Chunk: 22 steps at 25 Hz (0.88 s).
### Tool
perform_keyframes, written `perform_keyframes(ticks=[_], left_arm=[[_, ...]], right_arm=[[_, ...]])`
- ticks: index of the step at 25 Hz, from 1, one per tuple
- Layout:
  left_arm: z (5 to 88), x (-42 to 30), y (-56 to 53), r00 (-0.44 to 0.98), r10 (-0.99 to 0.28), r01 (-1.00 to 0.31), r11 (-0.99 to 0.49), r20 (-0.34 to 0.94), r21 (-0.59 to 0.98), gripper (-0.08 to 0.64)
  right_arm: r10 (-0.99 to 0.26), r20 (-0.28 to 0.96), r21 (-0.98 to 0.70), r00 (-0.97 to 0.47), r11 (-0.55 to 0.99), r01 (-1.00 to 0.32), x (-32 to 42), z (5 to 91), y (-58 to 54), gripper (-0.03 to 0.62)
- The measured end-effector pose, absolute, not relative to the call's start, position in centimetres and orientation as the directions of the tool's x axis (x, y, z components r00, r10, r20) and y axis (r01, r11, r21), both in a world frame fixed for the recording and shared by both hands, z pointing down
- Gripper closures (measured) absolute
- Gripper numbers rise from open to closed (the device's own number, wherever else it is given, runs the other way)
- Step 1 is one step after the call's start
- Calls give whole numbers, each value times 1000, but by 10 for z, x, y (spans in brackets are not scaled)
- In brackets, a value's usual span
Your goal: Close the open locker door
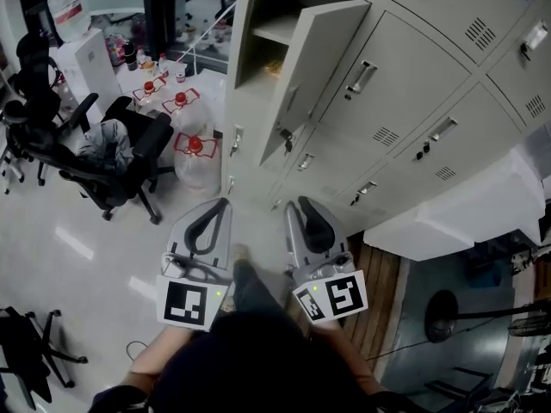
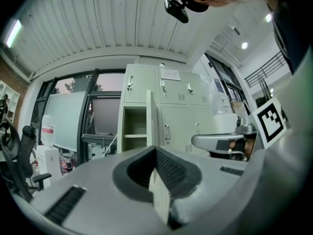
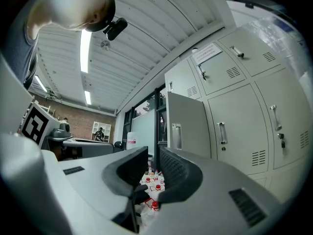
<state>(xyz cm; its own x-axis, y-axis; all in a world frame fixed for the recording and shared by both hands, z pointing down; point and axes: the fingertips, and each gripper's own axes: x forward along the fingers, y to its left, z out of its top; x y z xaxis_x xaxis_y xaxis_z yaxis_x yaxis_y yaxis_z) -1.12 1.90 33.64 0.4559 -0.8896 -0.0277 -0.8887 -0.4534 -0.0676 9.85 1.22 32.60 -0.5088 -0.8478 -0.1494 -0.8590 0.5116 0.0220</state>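
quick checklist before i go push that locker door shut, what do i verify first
1. Target in view: ok, the open locker door stands swung out from its compartment.
2. left tongs free: ok, jaws together, nothing held.
3. right tongs free: ok, jaws apart, nothing between them.
4. Contact with the door: not ok, both tongs hang short of it and touch nothing.
5. Nothing juts out to block closing: cannot tell, a yellowish item lies inside the compartment.
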Motion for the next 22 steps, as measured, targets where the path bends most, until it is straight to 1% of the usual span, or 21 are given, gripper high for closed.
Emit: perform_keyframes(ticks=[14,22], left_arm=[[319,-3,-70,458,-888,-887,-453,-38,-85,561],[316,2,-105,468,-883,-881,-463,-29,-100,561]], right_arm=[[-802,-178,46,-570,572,-819,93,304,-83,509],[-759,-164,64,-630,629,-775,86,298,-118,509]])
